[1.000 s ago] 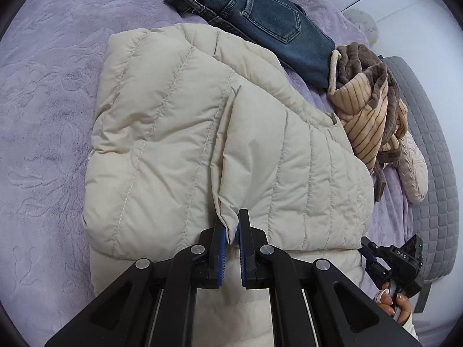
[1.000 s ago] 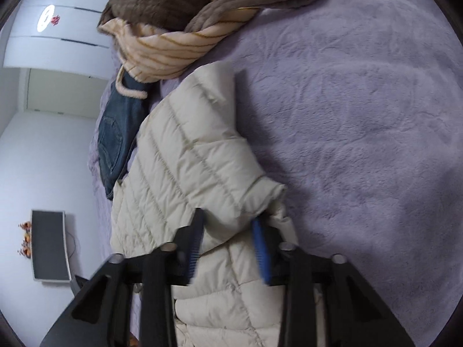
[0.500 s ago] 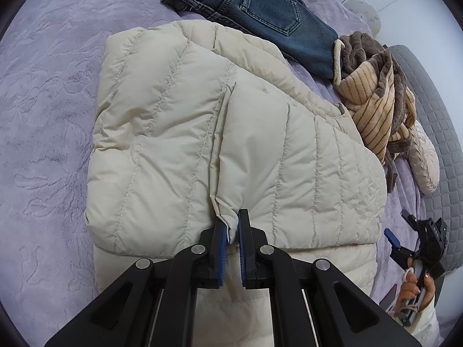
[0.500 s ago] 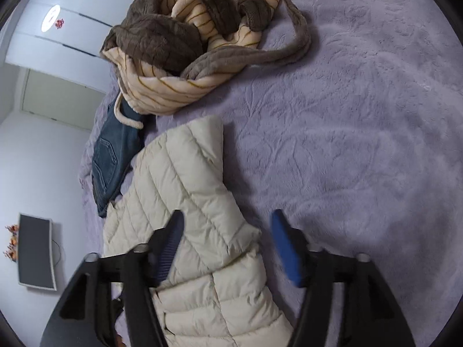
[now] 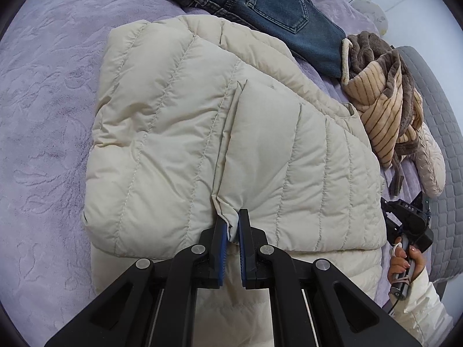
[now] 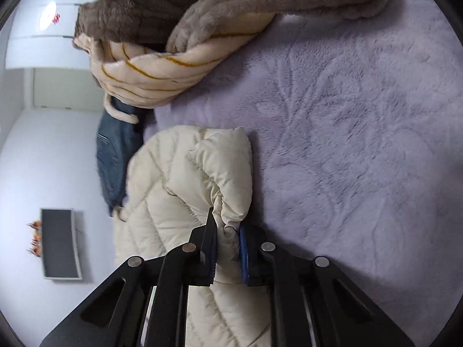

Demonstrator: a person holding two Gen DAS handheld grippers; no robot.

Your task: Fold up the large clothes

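Jacket folding looks partly done. Nearest, the left gripper (image 5: pixel 231 228) has its jaws nearly together, pinching a corner of the cream puffer jacket (image 5: pixel 179 133) where a folded-over panel meets the layer beneath. The right gripper (image 6: pixel 225 231) is closing its jaws, with a bunched edge of the jacket between them and the pads already pressing into the padding — a hand (image 5: pixel 403 263) in a white sleeve holds it at the jacket's right edge.

The jacket lies flat on the purple blanket (image 5: pixel 43 115), both sides apparently turned in across its middle, so it forms a rough block with one longer layer sticking out underneath on the near side. Judging by that, the sides are in and the lengthwise fold is left — and both grippers seem placed to start it.

Beyond the jacket, touching its far edge, lie blue jeans (image 5: pixel 269 8), laid out but not clearly folded. Right of the jacket sits a crumpled striped fleece robe (image 5: pixel 382 110), not yet folded. A pale cushion (image 5: pixel 431 164) rests just beside it.
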